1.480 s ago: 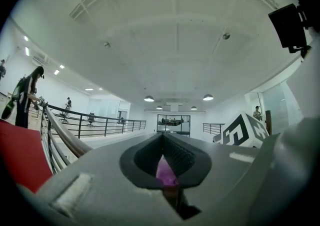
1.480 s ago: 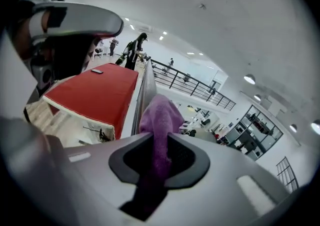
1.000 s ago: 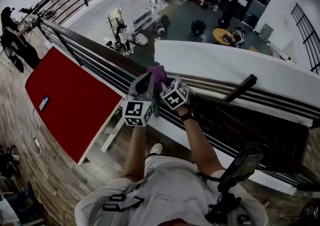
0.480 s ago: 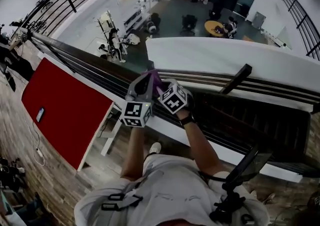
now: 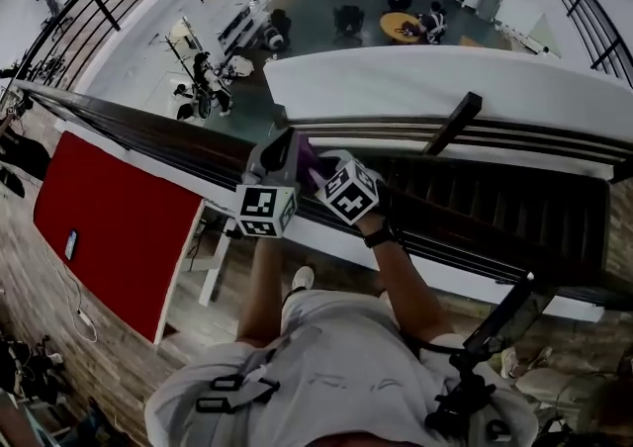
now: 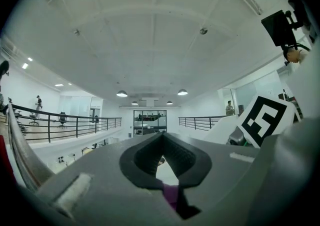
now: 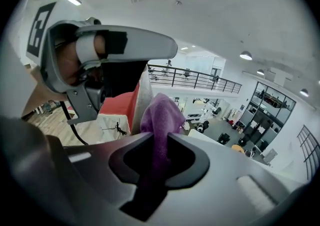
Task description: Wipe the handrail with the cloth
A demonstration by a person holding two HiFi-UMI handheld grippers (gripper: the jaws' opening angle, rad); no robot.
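The purple cloth (image 5: 306,151) is bunched between my two grippers, right over the dark handrail (image 5: 148,129) of the balcony. My left gripper (image 5: 277,154) is shut, and a scrap of cloth (image 6: 170,196) shows pinched at the near end of its pads. My right gripper (image 5: 321,170) touches it from the right and is shut on the cloth (image 7: 161,115), which stands up out of its jaws. In the right gripper view the left gripper (image 7: 100,55) shows close at the upper left. Whether the cloth touches the rail is hidden by the grippers.
A black slanted post (image 5: 450,124) meets the rail to the right. Below the rail run dark bars (image 5: 495,208). A red panel (image 5: 109,218) lies on the wooden floor at the left. Beyond the rail is a drop to a lower hall with desks and people (image 5: 396,20).
Both grippers stay pressed together with the cloth at the rail. The gap between them and the black post on the right has shrunk a little, and the head view has shifted.
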